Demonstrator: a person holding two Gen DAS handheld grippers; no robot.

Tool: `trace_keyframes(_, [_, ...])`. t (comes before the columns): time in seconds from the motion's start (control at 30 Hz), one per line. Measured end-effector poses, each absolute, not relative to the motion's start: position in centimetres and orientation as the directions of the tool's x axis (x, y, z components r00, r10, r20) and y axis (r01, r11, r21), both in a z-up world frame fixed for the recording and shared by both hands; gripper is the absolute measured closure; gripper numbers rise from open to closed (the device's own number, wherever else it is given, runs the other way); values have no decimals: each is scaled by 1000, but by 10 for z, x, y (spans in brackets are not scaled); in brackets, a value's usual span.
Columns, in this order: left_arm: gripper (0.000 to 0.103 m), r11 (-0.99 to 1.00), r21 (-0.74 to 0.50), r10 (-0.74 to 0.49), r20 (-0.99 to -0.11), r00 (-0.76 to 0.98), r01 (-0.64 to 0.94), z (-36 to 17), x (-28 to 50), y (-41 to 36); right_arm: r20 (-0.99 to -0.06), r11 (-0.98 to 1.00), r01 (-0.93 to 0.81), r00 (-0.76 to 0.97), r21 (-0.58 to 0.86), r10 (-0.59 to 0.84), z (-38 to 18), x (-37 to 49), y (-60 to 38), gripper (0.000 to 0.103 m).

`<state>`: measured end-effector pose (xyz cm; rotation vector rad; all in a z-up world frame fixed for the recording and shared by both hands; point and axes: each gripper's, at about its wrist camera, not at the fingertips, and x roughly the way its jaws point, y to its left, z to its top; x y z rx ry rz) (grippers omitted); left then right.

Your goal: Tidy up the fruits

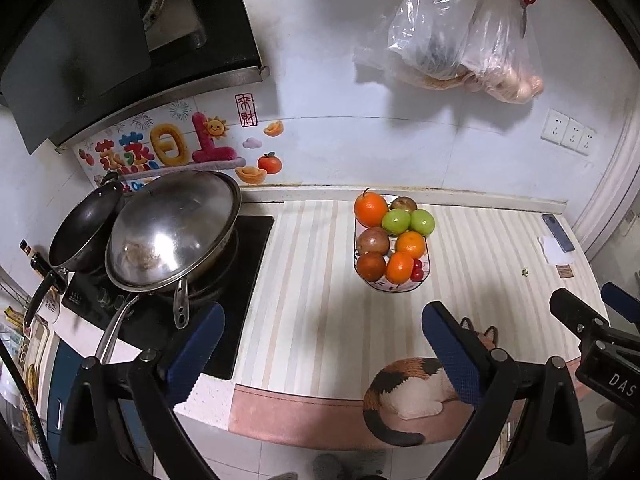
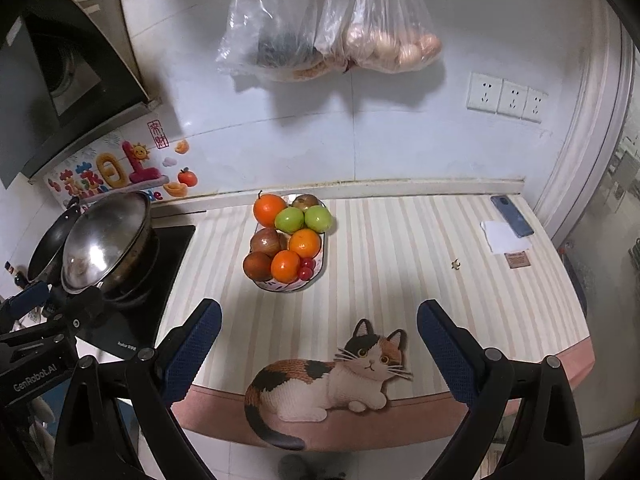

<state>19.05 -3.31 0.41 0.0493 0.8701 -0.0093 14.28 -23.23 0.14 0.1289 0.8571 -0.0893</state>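
An oval plate (image 1: 394, 287) (image 2: 318, 274) stands on the striped mat near the back wall. It holds oranges (image 1: 370, 208) (image 2: 269, 209), two green apples (image 1: 396, 221) (image 2: 289, 220), brown-red fruits (image 1: 373, 241) (image 2: 264, 241) and small red cherries (image 1: 417, 271) (image 2: 306, 269). My left gripper (image 1: 322, 354) is open and empty, above the counter's front edge, short of the plate. My right gripper (image 2: 318, 354) is open and empty, over the cat picture, short of the plate. The right gripper also shows in the left wrist view (image 1: 592, 312).
A lidded steel wok (image 1: 176, 228) (image 2: 106, 240) and a black pan (image 1: 86, 232) sit on the hob at left. A phone (image 1: 557, 232) (image 2: 512, 216), white paper (image 2: 505, 237) and a small card lie at right. Plastic bags (image 2: 320, 32) hang on the wall.
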Motion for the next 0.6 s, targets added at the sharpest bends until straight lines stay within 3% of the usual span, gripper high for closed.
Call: trace_keyframes(0.6, [2,999,27,2,-786,619,32,-8,203,-32,-773,989,130,633,73,-26,-10,156,-227,3])
